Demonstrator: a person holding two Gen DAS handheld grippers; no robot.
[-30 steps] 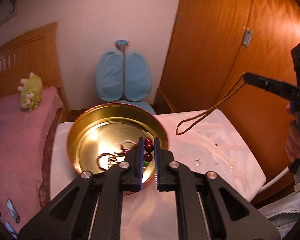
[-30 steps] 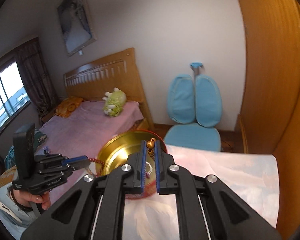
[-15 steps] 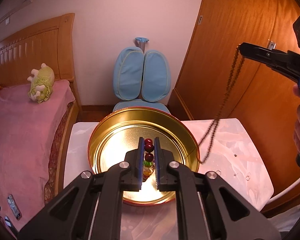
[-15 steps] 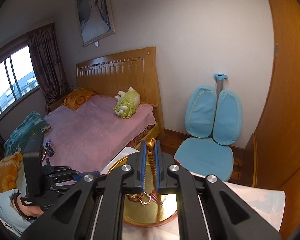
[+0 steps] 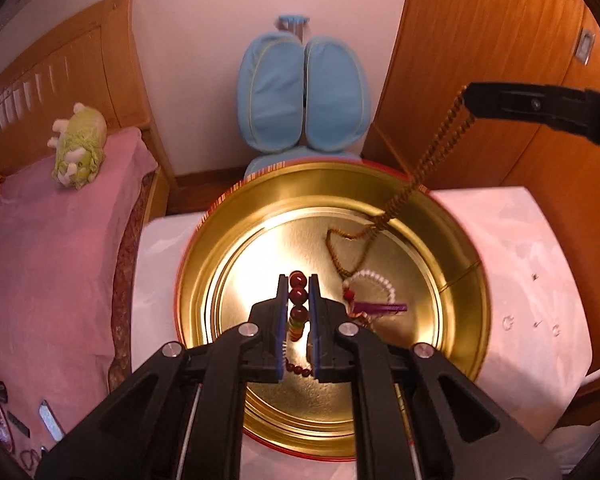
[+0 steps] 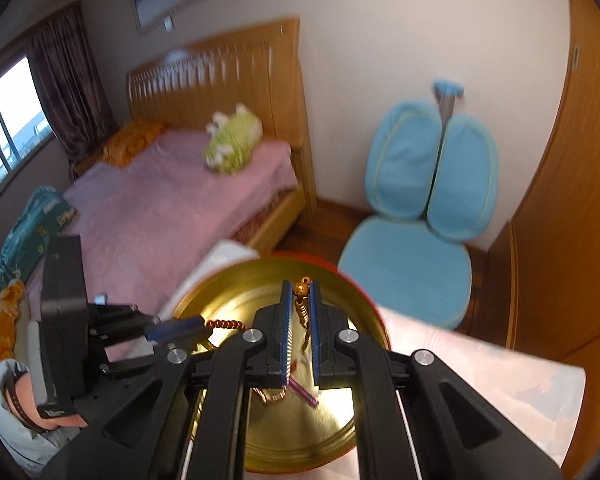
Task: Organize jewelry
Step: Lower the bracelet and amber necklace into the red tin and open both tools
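Observation:
A round gold tin [image 5: 460, 280] stands on the white-covered table. My left gripper [image 5: 299, 280] is shut on a string of dark red beads [image 5: 299, 294] and hangs over the tin's middle. My right gripper [image 6: 301, 286] is shut on a thin brown beaded necklace [image 6: 302, 310]. In the left wrist view that brown necklace [image 5: 432, 156] hangs from the right gripper [image 5: 470, 100] and its lower loop lies on the tin floor. A white bead bracelet [image 5: 376, 280] with a purple tassel [image 5: 380, 309] lies in the tin. The left gripper [image 6: 198, 324] shows at the left of the right wrist view, red beads [image 6: 226, 325] at its tip.
Small rings [image 5: 509, 322] lie on the white cloth right of the tin. A blue chair [image 5: 304, 92] stands behind the table, a wooden wardrobe [image 5: 500, 60] at the right, and a bed with a pink cover [image 5: 40, 240] and a green plush toy [image 5: 78, 146] at the left.
Both grippers have come down and in over the tin. The brown necklace, which hung free above the table, now trails into the tin. The tin looks larger and nearer.

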